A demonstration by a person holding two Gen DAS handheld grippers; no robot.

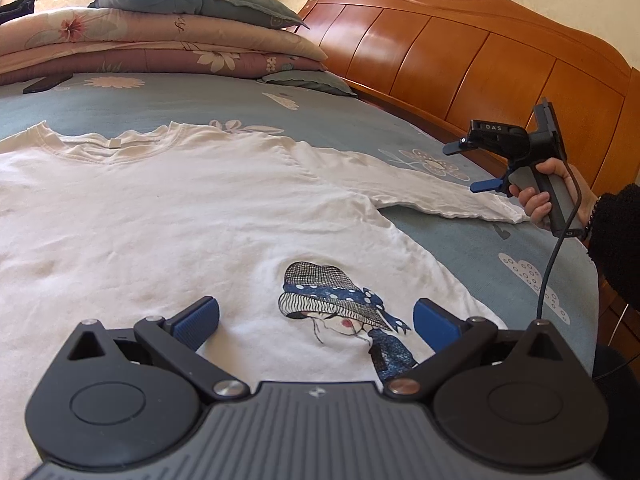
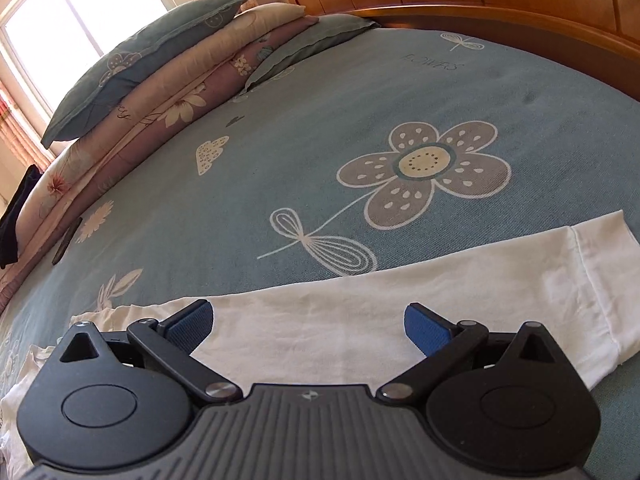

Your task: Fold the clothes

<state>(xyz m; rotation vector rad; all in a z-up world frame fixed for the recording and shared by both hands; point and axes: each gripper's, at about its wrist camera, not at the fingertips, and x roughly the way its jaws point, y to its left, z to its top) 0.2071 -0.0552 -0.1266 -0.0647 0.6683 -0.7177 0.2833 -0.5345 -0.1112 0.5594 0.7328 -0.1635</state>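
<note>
A white long-sleeved shirt (image 1: 180, 208) lies spread flat on the blue bedspread, collar toward the pillows, with a printed figure in a hat (image 1: 340, 304) near its hem. My left gripper (image 1: 316, 320) hovers open over that hem, nothing between its blue pads. One sleeve (image 1: 420, 188) stretches out to the right. A hand holds my right gripper (image 1: 472, 166) above the sleeve's cuff, open. In the right wrist view the sleeve (image 2: 360, 320) runs across under the open right gripper (image 2: 308, 326), cuff (image 2: 600, 280) at the right.
The blue flowered bedspread (image 2: 360, 120) covers the bed. Folded quilts and pillows (image 1: 160, 32) are stacked at the far side. A wooden headboard (image 1: 460, 52) runs along the right. A dark flat object (image 1: 46, 82) lies near the quilts. A cable (image 1: 552, 264) hangs from the right gripper.
</note>
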